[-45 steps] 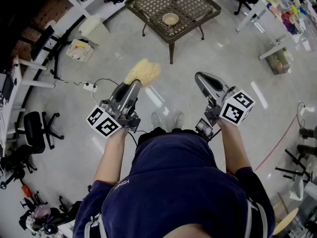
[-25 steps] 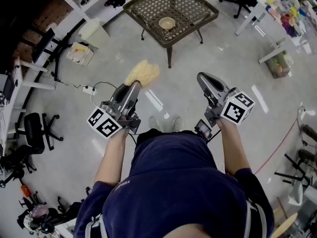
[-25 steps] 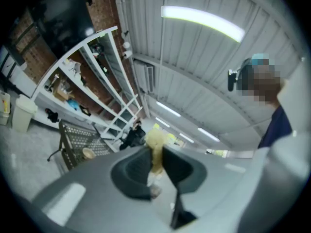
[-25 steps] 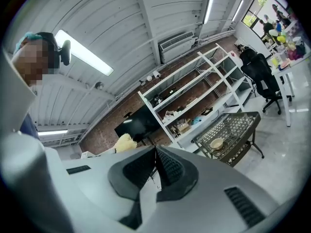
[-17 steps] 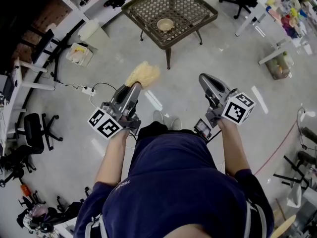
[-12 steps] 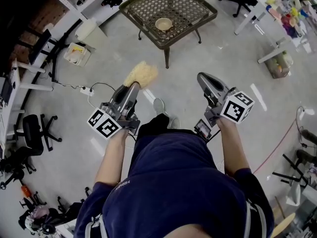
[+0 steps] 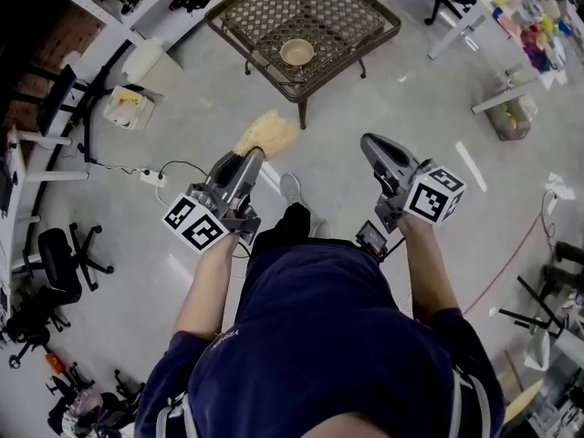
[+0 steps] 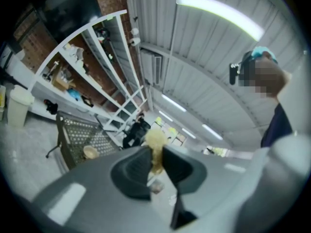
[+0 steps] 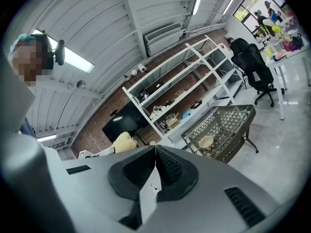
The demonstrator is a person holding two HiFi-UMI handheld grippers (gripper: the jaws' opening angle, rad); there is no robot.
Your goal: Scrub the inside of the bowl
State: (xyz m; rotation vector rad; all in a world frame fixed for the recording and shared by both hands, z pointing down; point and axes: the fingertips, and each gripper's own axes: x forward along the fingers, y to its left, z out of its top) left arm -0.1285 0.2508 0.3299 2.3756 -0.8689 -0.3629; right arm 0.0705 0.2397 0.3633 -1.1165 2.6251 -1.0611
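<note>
A tan bowl (image 7: 297, 52) stands on a dark wicker table (image 7: 347, 7) ahead of me on the floor; it also shows as the bowl (image 8: 90, 152) and the bowl (image 9: 207, 141) in the two gripper views. My left gripper (image 7: 256, 146) is shut on a fluffy yellow scrubber (image 7: 265, 132), held at waist height well short of the table. The scrubber (image 8: 155, 142) sticks out past the jaws in the left gripper view. My right gripper (image 7: 368, 141) is shut with nothing in it, jaws together in the right gripper view (image 9: 155, 149).
White shelving (image 7: 173, 3) runs along the far left wall, with a white bin (image 7: 151, 62) and a box (image 7: 126, 108) on the floor. A power strip and cable (image 7: 151, 177) lie left of me. Office chairs (image 7: 59, 254) and white desks (image 7: 511, 26) stand around.
The person has stepped toward the wicker table, one foot now forward; the table and bowl sit nearer. Both grippers hold the same pose, scrubber still clamped.
</note>
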